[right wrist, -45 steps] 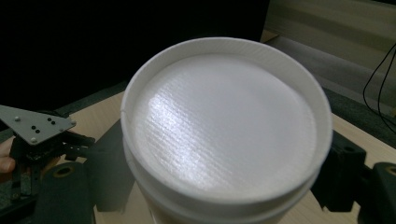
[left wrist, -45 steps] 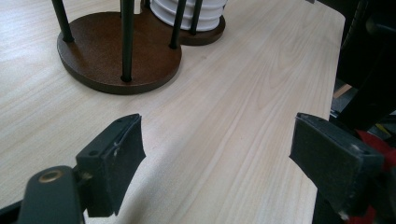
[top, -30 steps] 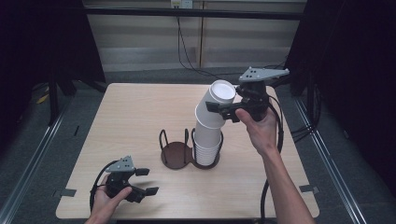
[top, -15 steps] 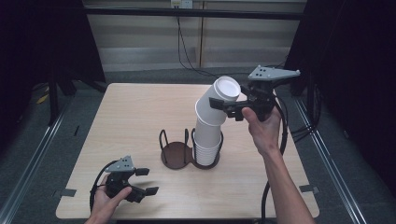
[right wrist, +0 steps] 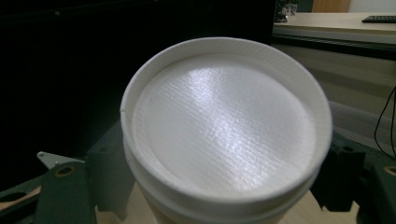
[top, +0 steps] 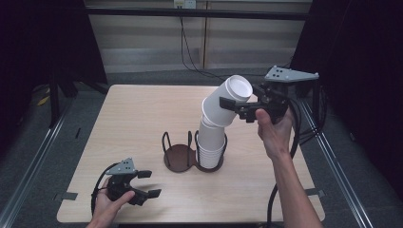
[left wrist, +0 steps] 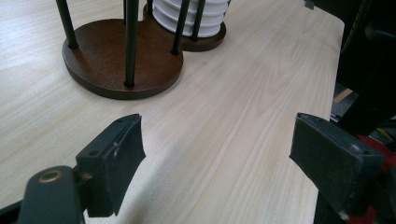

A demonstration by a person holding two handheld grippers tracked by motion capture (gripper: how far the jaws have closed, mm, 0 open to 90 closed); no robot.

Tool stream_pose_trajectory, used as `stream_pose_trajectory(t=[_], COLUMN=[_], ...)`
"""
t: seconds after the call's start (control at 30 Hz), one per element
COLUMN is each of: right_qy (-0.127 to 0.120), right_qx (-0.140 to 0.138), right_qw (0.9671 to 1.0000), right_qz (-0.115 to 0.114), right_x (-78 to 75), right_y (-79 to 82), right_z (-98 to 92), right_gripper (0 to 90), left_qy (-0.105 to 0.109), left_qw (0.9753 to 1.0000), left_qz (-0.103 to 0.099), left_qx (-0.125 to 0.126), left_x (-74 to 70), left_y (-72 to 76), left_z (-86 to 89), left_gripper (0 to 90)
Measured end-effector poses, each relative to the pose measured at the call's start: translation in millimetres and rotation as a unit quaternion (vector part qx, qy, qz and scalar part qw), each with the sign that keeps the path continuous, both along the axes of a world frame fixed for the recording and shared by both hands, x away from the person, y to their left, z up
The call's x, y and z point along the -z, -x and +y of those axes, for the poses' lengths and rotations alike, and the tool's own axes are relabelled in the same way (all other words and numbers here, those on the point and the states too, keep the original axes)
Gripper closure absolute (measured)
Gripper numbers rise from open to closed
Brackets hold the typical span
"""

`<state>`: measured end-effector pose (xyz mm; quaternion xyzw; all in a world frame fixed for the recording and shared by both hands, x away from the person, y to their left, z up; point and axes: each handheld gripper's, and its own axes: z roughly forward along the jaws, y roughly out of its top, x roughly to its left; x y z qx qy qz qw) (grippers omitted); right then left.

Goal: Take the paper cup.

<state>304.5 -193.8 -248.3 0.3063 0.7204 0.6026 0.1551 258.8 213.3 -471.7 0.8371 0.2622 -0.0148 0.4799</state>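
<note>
Your right tongs (top: 236, 105) clamp the top paper cup (top: 231, 99); pulling sideways could topple the leaning cup stack (top: 211, 137). Left tongs (top: 146, 183) gape empty.

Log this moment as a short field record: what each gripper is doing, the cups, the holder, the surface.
right gripper: shut on top cup, raised and tilted
cup stack: upside-down white cups, leaning right at the top
holder: dark two-ring stand; stack in right ring, left ring empty
left gripper: open, low at the near left of the table, holding nothing
table: light wood
</note>
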Motion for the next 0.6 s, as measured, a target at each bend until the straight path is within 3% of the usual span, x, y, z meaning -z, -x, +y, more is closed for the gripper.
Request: stream_pose_trajectory(t=[0.6], right_qy=[0.002], right_qx=[0.007], right_qw=[0.9999], right_qz=[0.009], right_x=[8.0], right_y=[21.3], right_z=[-19.1], right_gripper=[22.9], left_qy=[0.027], left_qw=[0.9988], left_qz=[-0.036], left_qx=[-0.016], left_x=[-11.0], left_y=[-0.6], left_z=[-7.4], left_gripper=[16.0])
